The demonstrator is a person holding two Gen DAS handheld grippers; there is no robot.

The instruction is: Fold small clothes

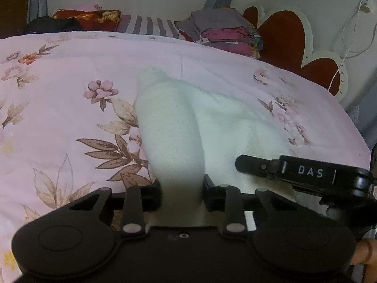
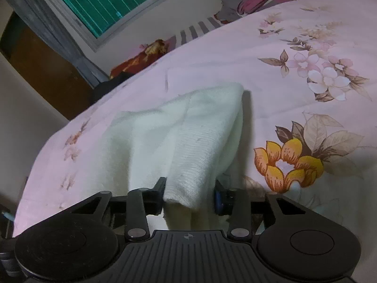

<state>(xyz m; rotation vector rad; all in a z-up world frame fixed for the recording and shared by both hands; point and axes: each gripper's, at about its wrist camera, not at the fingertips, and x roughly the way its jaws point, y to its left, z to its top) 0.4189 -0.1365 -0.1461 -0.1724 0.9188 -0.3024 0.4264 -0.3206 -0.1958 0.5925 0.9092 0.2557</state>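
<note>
A small white knitted garment (image 1: 179,122) lies on the pink flowered bedsheet (image 1: 59,75). My left gripper (image 1: 181,188) is shut on its near edge, and the cloth bulges up between the jaws. The right gripper shows in the left wrist view (image 1: 259,165) as a black finger marked DAS lying on the cloth's right side. In the right wrist view the same white garment (image 2: 179,136) is pinched in my right gripper (image 2: 189,195), with a fold hanging below the jaws. Both fingertips are hidden by cloth.
A stack of folded clothes (image 1: 226,30) and a striped cloth (image 1: 150,26) sit at the far side of the bed. A red heart-shaped headboard (image 1: 289,37) stands at right. A window (image 2: 99,2) and a dark cabinet (image 2: 42,70) are beyond the bed's edge.
</note>
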